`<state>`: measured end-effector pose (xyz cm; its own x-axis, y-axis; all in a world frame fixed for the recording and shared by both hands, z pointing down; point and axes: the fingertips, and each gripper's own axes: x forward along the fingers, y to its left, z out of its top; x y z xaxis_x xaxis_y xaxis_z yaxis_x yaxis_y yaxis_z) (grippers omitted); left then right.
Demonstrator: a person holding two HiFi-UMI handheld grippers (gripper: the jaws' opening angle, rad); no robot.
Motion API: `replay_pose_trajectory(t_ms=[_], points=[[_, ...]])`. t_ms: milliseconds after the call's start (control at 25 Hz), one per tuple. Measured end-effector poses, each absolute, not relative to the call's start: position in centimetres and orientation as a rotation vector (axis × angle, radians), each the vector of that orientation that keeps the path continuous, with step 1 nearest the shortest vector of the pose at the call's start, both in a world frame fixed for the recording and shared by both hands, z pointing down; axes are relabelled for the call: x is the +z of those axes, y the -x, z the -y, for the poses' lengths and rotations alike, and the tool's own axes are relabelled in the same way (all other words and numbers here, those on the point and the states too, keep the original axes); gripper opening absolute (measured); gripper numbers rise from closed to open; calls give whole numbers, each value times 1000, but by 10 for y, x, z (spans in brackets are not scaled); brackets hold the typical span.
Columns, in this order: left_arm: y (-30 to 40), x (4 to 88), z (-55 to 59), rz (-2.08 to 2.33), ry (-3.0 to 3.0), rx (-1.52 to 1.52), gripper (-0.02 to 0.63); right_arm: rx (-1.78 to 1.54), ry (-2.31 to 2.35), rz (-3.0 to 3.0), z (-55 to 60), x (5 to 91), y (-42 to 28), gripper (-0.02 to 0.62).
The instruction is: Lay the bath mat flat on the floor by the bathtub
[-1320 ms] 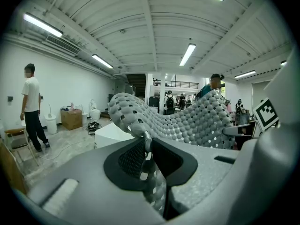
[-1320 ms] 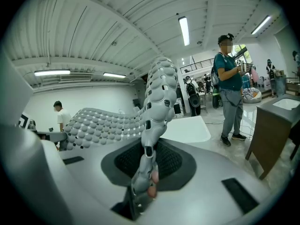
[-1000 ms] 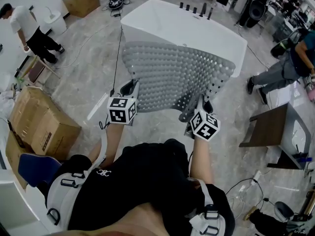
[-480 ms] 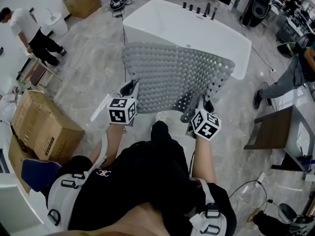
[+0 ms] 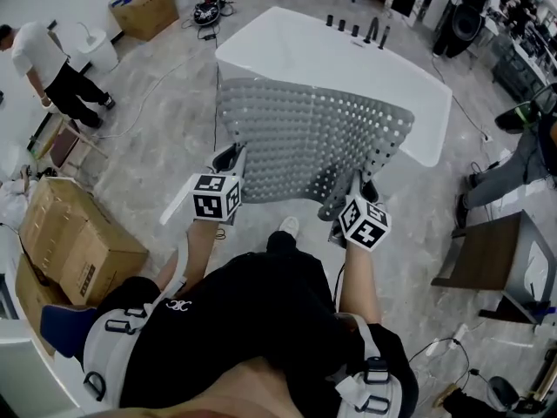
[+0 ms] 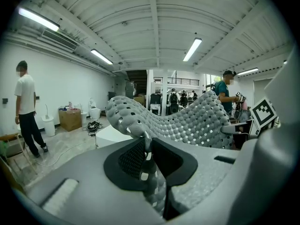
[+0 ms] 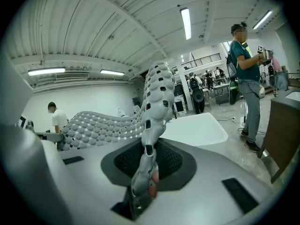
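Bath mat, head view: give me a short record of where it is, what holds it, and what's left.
mat: grey, perforated, held up off the floor, spread out
left claw: shut on mat's near left edge
right claw: shut on mat's near right edge
tub: white, beyond the mat
floor: grey marbled, mat not yet on it
left: lower mat flat by tub

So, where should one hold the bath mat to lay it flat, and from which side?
Grip the bath mat by its two near corners, from the person's side, as the left tool and right tool do now. It is limp and sags between them.
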<state>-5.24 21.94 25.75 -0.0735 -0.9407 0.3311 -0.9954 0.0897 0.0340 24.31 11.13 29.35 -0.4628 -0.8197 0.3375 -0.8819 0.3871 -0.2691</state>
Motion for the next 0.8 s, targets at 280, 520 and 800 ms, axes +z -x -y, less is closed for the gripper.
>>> replay_pose_trajectory(t_ms=[280,520,800], points=[[91,258,-141,2080,-1920,336,55,674,-1532,2448,-35,301,-207,67],[109,259,-76,2059,-1933,393,55,692,-1529,2426,27,308,-189,67],[128,269,-33,2044,-1892,419,55,726,-1492,2410,68,318,-170,67]])
